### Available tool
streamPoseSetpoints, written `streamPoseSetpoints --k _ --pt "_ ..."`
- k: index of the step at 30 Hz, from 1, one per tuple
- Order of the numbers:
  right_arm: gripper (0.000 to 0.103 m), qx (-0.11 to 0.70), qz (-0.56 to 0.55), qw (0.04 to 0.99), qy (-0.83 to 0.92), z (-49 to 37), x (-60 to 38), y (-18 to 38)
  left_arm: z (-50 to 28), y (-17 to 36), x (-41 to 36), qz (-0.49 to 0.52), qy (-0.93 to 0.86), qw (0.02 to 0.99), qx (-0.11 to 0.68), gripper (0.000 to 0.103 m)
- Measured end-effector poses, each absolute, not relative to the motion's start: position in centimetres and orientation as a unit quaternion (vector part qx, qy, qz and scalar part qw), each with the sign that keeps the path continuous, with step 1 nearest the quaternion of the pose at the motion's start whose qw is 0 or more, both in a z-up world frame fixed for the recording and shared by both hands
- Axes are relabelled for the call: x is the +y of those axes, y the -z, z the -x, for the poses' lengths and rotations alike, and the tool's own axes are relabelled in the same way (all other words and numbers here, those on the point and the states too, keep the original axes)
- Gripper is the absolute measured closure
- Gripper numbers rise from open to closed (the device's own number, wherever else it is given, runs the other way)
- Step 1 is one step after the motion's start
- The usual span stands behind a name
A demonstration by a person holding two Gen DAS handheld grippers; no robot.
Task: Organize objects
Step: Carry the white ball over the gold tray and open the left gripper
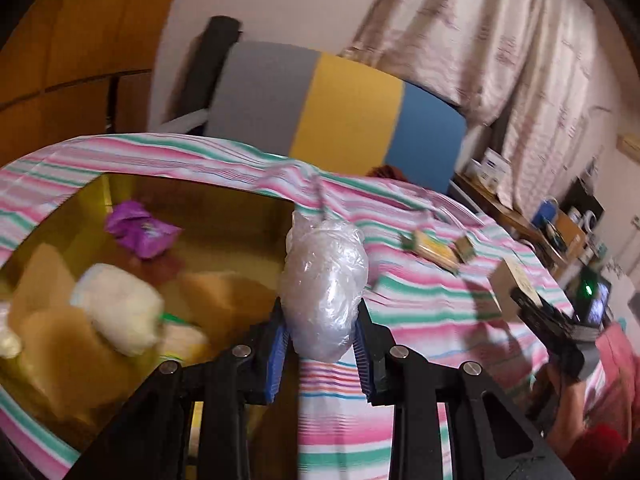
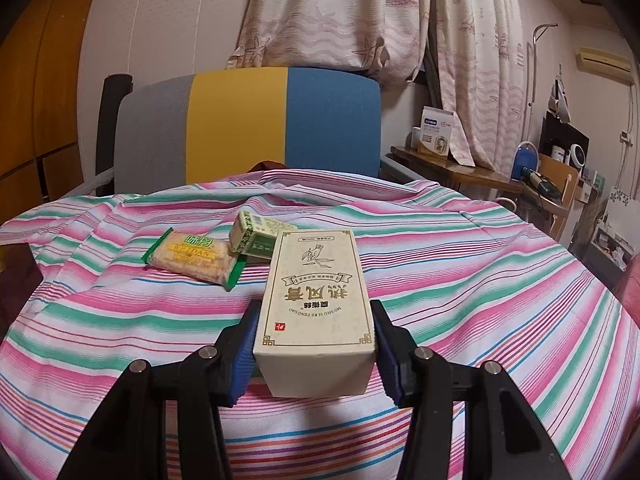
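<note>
A clear plastic bag (image 1: 324, 292), crumpled into a shiny, knotted bundle, is pinched between the blue pads of the left gripper (image 1: 322, 340) and held above the striped cloth (image 1: 420, 312), just beside the rim of a yellow box (image 1: 240, 216). Inside that box a purple packet (image 1: 140, 232) and a pale, soft lump (image 1: 120, 308) are seen, both blurred. A cream carton (image 2: 320, 300) printed with green Chinese lettering is clamped lengthwise in the right gripper (image 2: 316, 350), its pads pressed against both long sides, the carton tilted down toward the cloth (image 2: 480, 280). Beyond it, a green-edged biscuit packet (image 2: 196, 258) and a small green box (image 2: 256, 236) lie on the cloth, touching each other. In the left view the right gripper (image 1: 520, 300) is seen with its carton (image 1: 508, 284) at the frame's edge, where a hand (image 1: 568, 408) is partly cut off. Whether either held item touches the cloth cannot be told.
</note>
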State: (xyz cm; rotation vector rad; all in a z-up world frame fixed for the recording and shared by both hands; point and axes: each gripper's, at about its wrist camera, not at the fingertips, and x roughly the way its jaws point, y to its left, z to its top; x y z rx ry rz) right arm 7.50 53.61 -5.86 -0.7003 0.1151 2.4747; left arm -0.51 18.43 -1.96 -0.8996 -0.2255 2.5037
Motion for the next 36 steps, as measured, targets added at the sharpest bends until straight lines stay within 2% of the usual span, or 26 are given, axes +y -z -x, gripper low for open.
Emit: streamPoseSetpoints --k 9,16,23,26,28,30,32,36 --pt "0.051 0.061 0.273 0.251 -0.927 -8.0 53.0 5.5 5.7 1.8 11.5 0.355 -0.918 0.133 -0.119 0.072" --pt "0.051 0.097 0.264 0.213 -0.936 -8.5 50.6 4.4 8.9 2.5 8.2 0.386 -0.904 0.092 -0.157 0.072" --pt "0.051 0.073 0.259 0.135 -0.954 -7.5 44.5 2.9 11.0 3.6 7.4 0.409 -0.896 0.058 -0.165 0.071" --pt "0.051 0.074 0.254 0.100 -0.959 -7.0 42.0 2.1 11.1 4.0 6.9 0.411 -0.894 0.049 -0.174 0.062" --pt "0.051 0.073 0.251 0.080 -0.962 -6.7 40.5 1.7 10.8 3.8 6.8 0.405 -0.896 0.055 -0.176 0.045" --pt "0.051 0.072 0.250 0.063 -0.963 -6.4 39.1 1.4 10.0 3.3 6.8 0.388 -0.905 0.051 -0.165 0.037" --pt "0.051 0.070 0.250 0.047 -0.965 -6.2 37.9 1.1 9.1 2.9 6.9 0.374 -0.913 0.054 -0.154 0.035" --pt "0.051 0.070 0.255 0.022 -0.964 -5.5 36.1 1.0 7.2 2.7 7.0 0.361 -0.919 0.069 -0.145 0.026"
